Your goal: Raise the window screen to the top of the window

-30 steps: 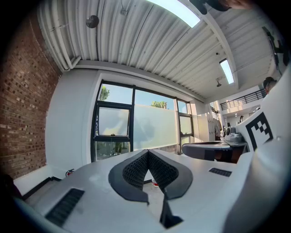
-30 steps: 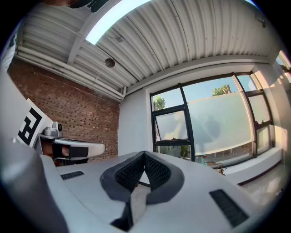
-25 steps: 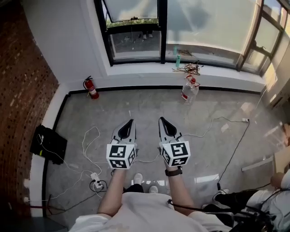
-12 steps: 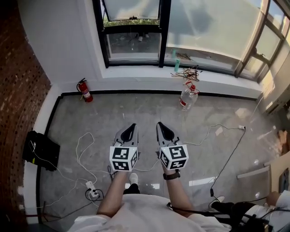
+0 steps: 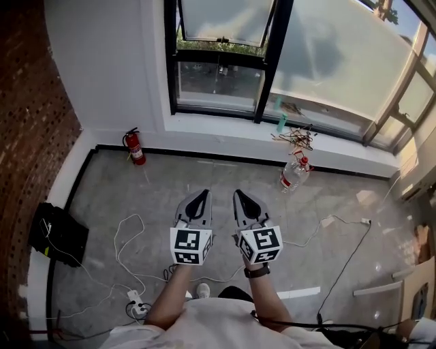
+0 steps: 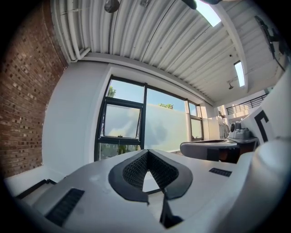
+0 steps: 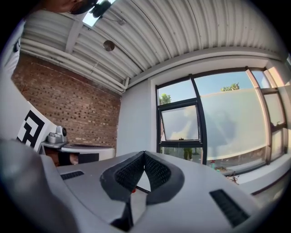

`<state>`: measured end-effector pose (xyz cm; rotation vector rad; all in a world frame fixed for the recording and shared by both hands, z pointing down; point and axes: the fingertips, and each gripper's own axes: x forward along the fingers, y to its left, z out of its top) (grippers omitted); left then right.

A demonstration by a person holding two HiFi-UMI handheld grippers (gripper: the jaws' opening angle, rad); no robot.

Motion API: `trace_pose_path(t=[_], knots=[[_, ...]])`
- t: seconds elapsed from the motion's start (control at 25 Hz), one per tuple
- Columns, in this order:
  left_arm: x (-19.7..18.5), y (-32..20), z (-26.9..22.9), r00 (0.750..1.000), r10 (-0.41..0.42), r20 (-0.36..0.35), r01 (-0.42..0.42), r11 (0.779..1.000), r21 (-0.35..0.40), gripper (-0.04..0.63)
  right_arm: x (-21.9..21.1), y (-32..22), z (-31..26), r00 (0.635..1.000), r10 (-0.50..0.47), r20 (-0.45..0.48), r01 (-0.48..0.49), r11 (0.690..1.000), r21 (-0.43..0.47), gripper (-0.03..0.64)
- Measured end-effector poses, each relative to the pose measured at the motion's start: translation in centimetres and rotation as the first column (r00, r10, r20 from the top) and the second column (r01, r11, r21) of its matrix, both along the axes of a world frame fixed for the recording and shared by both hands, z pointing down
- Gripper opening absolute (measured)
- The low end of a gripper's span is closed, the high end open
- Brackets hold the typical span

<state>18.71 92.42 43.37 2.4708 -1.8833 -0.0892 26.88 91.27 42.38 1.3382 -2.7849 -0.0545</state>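
The left gripper's (image 5: 202, 193) jaws are pressed together with nothing between them, as its own view shows (image 6: 146, 151). The right gripper's (image 5: 238, 193) jaws are likewise closed and empty (image 7: 144, 153). Both point level, side by side and just apart.

Far left of the jaws, a brick wall (image 5: 27, 136) is cut off by the frame edge. A black bag (image 5: 58, 232) lies against it, its details too dark to read. White cables (image 5: 129, 238) trail to a power strip (image 5: 139, 296) near the person's feet, partly hidden by the forearms. A fire extinguisher (image 5: 136, 148) stands ahead and left of the left tips.

Well ahead of both tips is the black-framed window (image 5: 216, 68), its top cut off in the head view. A pale upper panel (image 5: 225, 19) tilts above a clearer lower pane. Whether either carries the window screen cannot be told.

Ahead and right of the right tips stands a water bottle (image 5: 293, 176). A tangle of wires (image 5: 296, 138) lies on the sill beyond it.
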Motion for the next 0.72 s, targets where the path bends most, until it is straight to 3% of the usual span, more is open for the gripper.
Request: trace_pose_path(t=[0.16, 0.28, 0.36, 0.48, 0.56, 0.72], knots=[[-1.6, -3.2, 0.9, 0.999, 0.007, -0.045, -0.008, 1.000, -0.024, 0.000, 0.5, -4.0, 0.4, 0.989, 0.146, 0.033, -0.145, 0.989, -0.023, 0.003], [-2.4, -6.3, 2.1, 0.998, -0.003, -0.058, -0.001, 0.998, -0.059, 0.000, 0.4, -7.9, 0.7, 0.980, 0.178, 0.088, -0.174, 0.983, -0.057, 0.002], [-2.5, -8.5, 1.2, 0.996, 0.028, -0.082, -0.026, 0.999, 0.025, 0.000, 0.2, -10.9, 1.0, 0.977, 0.190, 0.097, -0.184, 0.981, -0.061, 0.002], [-2.8, -12.2, -1.1, 0.986, 0.099, -0.136, -0.074, 0.980, 0.182, 0.000, -0.5, -16.0, 1.3, 0.975, 0.200, 0.100, -0.196, 0.979, -0.051, 0.002], [-3.6, -16.0, -1.5, 0.988, 0.075, -0.134, -0.050, 0.982, 0.182, 0.000, -1.2, -19.9, 1.2, 0.976, 0.188, 0.112, -0.183, 0.982, -0.053, 0.002], [-4.0, -23.7, -2.2, 0.998, 0.007, -0.065, 0.003, 0.989, 0.148, 0.000, -1.4, -28.0, 0.1, 0.978, 0.172, 0.120, -0.168, 0.985, -0.039, 0.002]])
